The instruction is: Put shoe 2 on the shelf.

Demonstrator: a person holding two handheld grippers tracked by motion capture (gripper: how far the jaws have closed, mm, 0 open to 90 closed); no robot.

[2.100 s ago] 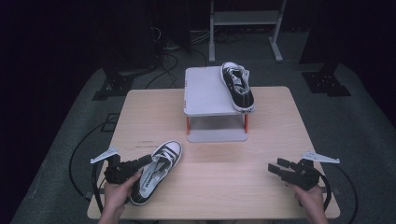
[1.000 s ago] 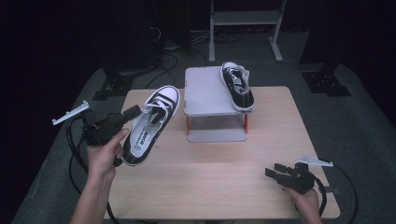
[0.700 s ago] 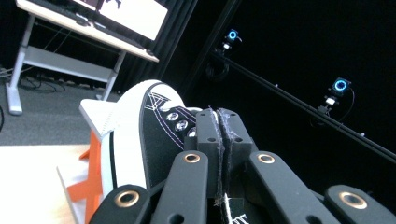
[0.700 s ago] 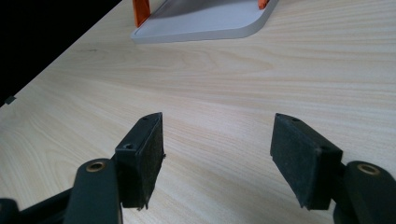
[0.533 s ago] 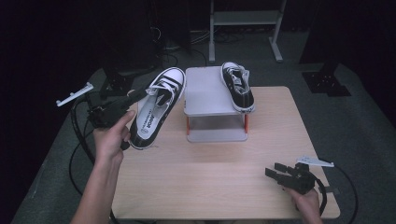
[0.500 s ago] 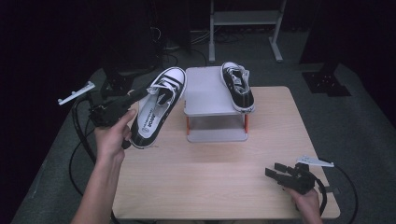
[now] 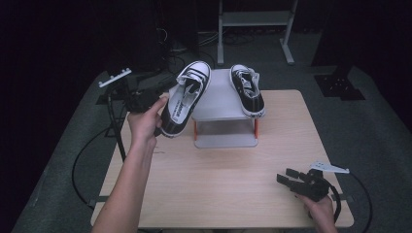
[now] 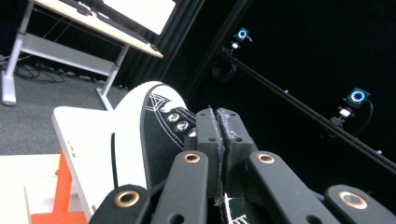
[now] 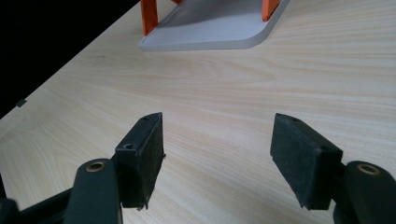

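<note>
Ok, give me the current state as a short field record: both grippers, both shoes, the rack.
left gripper: shut on the raised shoe, jaws pinched on its upper edge
raised shoe: in the air, toe toward the rack's left side, tilted
second shoe: lying on the right part of the rack's top shelf
rack: grey two-level stand with orange posts, at the far middle of the table
right gripper: open, holding nothing, low over the near right of the table
</note>
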